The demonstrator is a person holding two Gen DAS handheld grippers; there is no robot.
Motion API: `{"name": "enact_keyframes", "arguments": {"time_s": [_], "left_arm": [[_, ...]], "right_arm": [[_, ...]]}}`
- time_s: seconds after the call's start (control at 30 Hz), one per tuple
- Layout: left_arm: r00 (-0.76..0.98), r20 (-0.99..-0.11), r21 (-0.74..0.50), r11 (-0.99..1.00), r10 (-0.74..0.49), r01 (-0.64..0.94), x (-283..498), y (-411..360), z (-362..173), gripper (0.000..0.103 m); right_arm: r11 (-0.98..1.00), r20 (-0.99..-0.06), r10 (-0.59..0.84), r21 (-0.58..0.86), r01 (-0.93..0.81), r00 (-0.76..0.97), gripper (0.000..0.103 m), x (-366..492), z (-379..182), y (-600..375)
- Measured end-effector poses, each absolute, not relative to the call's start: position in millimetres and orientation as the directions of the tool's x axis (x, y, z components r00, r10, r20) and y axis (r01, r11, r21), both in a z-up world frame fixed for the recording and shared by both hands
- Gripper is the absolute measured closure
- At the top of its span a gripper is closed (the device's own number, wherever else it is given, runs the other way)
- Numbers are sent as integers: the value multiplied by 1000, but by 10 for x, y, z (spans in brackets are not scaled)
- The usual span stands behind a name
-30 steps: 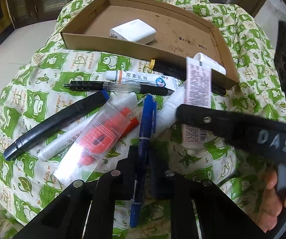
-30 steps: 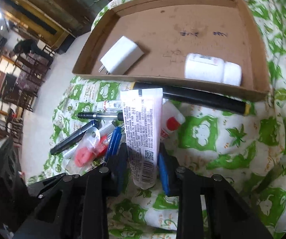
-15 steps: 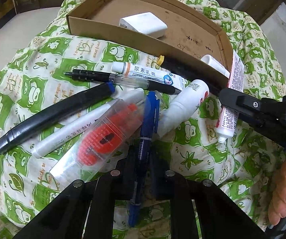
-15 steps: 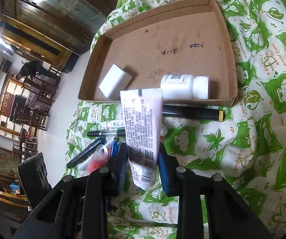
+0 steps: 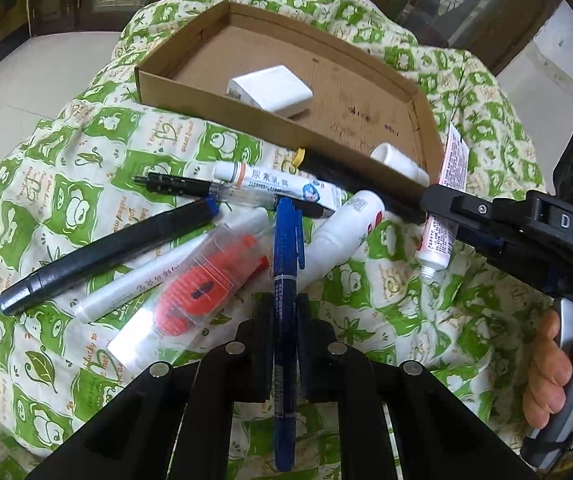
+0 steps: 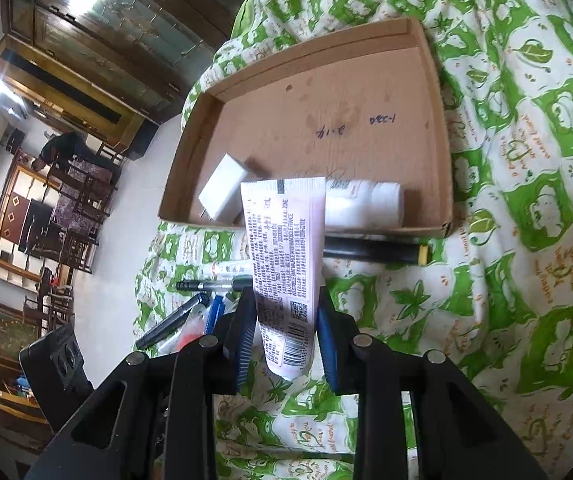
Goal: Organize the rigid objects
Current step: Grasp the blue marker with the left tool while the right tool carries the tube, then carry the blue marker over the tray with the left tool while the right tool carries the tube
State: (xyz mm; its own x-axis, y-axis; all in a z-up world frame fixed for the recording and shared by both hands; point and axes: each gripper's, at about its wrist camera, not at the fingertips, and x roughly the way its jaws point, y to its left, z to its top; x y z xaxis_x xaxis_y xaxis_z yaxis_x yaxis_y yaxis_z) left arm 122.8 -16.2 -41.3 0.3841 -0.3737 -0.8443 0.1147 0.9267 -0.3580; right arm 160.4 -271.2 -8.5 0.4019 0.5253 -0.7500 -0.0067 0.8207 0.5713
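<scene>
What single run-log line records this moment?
left tool: shut on blue marker | right tool: shut on pink tube | cardboard tray: charger, bottle inside

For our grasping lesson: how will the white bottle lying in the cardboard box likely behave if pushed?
The white bottle is round and lies on its side, so it probably rolls. The cardboard box has a raised wall that would likely stop it. It looks rigid.

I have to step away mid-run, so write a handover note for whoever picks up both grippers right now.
Left gripper: shut on the blue marker, low over the pile.
Right gripper: shut on the white cream tube, held above the cloth near the cardboard tray.
In the tray: white charger, white pill bottle.
Left on the green cloth: black pens, ointment tube, white bottle, red item in clear case, white stick.
Next, probably: drop both held items into the tray.
</scene>
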Motion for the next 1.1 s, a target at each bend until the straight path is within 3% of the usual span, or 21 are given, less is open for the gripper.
{"name": "enact_keyframes", "arguments": {"time_s": [0.27,0.63,1.1], "left_arm": [[398,-833,-375,921,-384,102,1262,-125,-305,94],[465,-787,-371,913,-406,169,1616,-298,230,94],[446,-814,-324,928,-373,184,2171,-612,214,94]], "right_arm": [[823,-750,507,568,20,425,75,1666,-14,-2844],[852,-743,448,523,13,498,75,1973,335,-3154],[915,-779,358,403,-26,515,75,2502,294,-3282]]}}
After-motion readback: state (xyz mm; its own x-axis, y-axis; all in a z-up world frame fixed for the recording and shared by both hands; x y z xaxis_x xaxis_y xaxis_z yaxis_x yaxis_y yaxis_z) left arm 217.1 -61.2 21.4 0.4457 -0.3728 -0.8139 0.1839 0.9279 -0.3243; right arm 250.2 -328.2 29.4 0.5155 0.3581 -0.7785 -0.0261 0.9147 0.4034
